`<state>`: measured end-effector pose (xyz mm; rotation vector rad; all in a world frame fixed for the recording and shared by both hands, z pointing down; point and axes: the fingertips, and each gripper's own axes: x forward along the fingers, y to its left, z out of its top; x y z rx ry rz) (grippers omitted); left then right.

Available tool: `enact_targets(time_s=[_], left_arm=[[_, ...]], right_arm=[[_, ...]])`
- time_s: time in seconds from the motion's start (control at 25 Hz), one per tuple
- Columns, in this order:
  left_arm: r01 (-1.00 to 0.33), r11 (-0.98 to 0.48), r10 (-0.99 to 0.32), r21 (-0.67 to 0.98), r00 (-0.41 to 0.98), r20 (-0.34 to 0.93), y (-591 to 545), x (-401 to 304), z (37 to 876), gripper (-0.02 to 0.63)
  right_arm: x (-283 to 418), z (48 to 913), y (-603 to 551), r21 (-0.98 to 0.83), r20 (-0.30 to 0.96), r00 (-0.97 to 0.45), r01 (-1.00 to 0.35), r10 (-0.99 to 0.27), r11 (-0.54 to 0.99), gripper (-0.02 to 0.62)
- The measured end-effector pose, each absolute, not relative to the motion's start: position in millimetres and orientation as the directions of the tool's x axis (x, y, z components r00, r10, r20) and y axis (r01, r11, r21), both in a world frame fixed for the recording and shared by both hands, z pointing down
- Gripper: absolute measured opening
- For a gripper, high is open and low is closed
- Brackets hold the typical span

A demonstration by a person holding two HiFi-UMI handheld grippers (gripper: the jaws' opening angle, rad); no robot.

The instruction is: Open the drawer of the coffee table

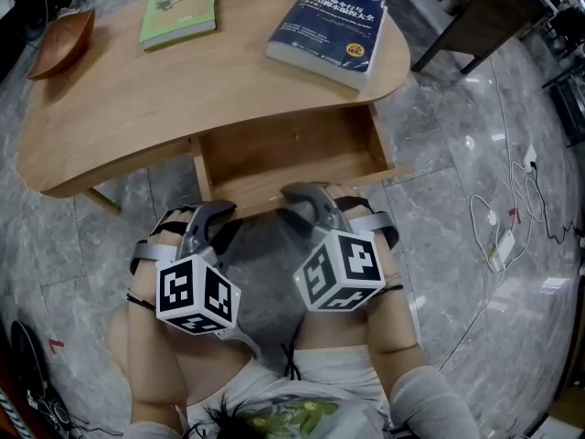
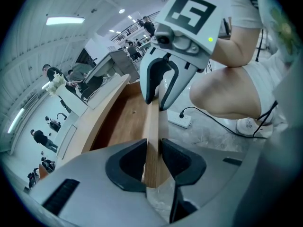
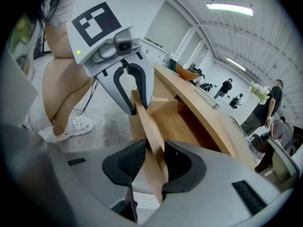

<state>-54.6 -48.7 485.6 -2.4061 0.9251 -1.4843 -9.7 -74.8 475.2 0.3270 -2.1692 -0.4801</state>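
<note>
The drawer front point(image 2: 151, 126) is clamped between the black pads point(image 2: 130, 162) of the left gripper point(image 2: 153, 148). Its jaws are drawn in to the thickness of that thin wooden board, with one pad set on the inner face and one on the outer. The same board is gripped in the same way by the pads point(image 3: 128, 162) of the right gripper point(image 3: 154, 150), farther along its top edge, so that each gripper is seen astride the board in the other's view. Both grippers are pointed slantwise downward; a marker cube point(image 1: 196, 293) is carried on the left one and another point(image 1: 340, 271) on the right. The drawer point(image 1: 283, 154) is found standing well out from beneath the top of the coffee table point(image 1: 110, 126), its bare wooden floor exposed. On the table top a green book point(image 1: 179, 7), a dark blue book point(image 1: 329, 33) and a brown wooden dish point(image 1: 62, 42) are laid well apart. The table is set on a grey marbled floor point(image 1: 439, 273), on which a white power strip point(image 1: 501, 245) with its cable is seen off to the right
</note>
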Motion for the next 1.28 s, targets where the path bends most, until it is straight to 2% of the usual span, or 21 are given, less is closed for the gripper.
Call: enact_targets(time_s=[1.28], left_arm=[[-0.411, -0.851, -0.486, -0.326, 0.383, 0.786, -28, -47, 489, 0.087]], right_arm=[[-2, 481, -55, 0.391, 0.758, -0.564, -0.008, -0.326, 0.921, 0.115]])
